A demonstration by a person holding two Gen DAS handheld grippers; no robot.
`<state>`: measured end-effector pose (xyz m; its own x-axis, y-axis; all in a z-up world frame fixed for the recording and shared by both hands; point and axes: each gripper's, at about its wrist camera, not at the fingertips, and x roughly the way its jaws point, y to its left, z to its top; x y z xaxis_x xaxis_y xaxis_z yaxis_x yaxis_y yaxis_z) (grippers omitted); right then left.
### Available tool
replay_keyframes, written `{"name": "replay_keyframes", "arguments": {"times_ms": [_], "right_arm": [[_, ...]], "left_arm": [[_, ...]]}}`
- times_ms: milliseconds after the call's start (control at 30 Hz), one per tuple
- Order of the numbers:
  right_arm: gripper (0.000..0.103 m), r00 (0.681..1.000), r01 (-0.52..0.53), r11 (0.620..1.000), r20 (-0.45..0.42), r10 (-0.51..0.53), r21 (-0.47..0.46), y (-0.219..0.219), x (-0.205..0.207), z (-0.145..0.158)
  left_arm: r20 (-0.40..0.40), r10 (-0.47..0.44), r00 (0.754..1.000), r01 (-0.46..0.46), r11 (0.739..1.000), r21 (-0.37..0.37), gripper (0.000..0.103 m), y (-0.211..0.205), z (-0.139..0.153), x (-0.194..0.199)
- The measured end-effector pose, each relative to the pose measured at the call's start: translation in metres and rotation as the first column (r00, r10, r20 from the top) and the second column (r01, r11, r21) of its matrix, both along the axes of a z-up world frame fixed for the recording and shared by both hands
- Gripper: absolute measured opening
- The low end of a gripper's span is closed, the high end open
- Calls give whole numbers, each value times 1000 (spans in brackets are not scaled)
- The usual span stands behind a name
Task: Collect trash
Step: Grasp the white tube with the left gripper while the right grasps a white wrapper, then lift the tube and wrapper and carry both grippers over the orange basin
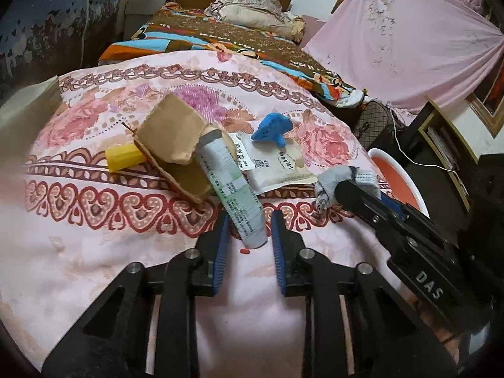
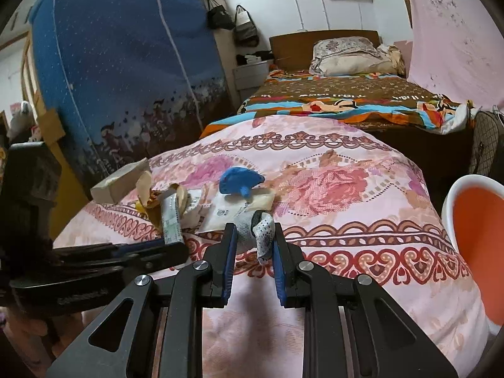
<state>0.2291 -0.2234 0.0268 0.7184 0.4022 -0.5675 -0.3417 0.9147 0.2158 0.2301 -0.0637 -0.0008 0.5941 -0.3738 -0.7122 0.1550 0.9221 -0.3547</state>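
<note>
Fingers (image 1: 220, 245) of the left gripper (image 1: 249, 218) stand close on both sides of the near end of the long grey-white tube with green print (image 1: 230, 182). As far as I can judge, the blue pads are already pressing it. The tube lies on the pink flowered bed cover (image 1: 94, 252), and its far end leans against the torn brown cardboard piece (image 1: 170, 138). The right gripper (image 2: 254, 230) is clamped on the crumpled grey-white wad, perhaps a face mask (image 2: 263, 236), just beside the white packets (image 1: 277, 167).

To do this step well, I think the left hand should lift the tube straight up and not drag it, because the cardboard and the yellow plastic piece (image 1: 123, 157) can slide along with it. Both loads probably belong in the white round tub with orange inside (image 2: 472, 252), which stands beside the bed at the right edge.

Both grippers point downward at the bed, the left one more steeply. The right one comes in from the side, near the left.
</note>
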Motion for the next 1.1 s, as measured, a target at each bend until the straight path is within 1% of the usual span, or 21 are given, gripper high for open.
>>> {"name": "replay_keyframes", "arguments": {"times_ms": [67, 167, 400, 500, 600, 667, 767, 933, 1033, 1100], "right_arm": [[19, 1000, -2, 1000, 1, 2, -3, 1, 0, 0], [19, 1000, -3, 1000, 7, 3, -7, 3, -1, 0], [19, 1000, 0, 1000, 23, 0, 8, -1, -5, 1], [19, 999, 1, 1000, 32, -1, 10, -1, -7, 2], [19, 999, -1, 1000, 54, 1, 12, -1, -11, 4], [19, 997, -1, 1000, 78, 0, 16, -2, -15, 6], [19, 990, 1, 1000, 140, -4, 26, -4, -26, 12], [19, 965, 13, 998, 260, -29, 62, -12, -46, 23], [19, 949, 22, 995, 312, -53, 102, -22, -53, 30], [19, 931, 40, 993, 357, -77, 112, -30, -57, 37]], "left_arm": [[2, 3, 1000, -3, 1000, 4, 3, -1, 0, -1], [15, 1, 1000, -1, 1000, 8, 0, -2, 0, -3], [72, -3, 997, 1, 1000, 31, 0, -5, 7, -13], [106, -13, 994, 9, 999, 43, 0, -8, 10, -21], [158, -20, 987, 12, 999, 51, 0, -9, 15, -30], [206, -19, 978, 11, 999, 43, 0, -8, 19, -39], [268, -7, 963, -1, 1000, 31, 0, -4, 27, -48], [347, 9, 938, -23, 999, 36, 0, -4, 39, -58], [406, 4, 914, -28, 998, 53, 0, -9, 52, -62], [461, -12, 887, -20, 998, 64, 0, -16, 67, -64]]}}
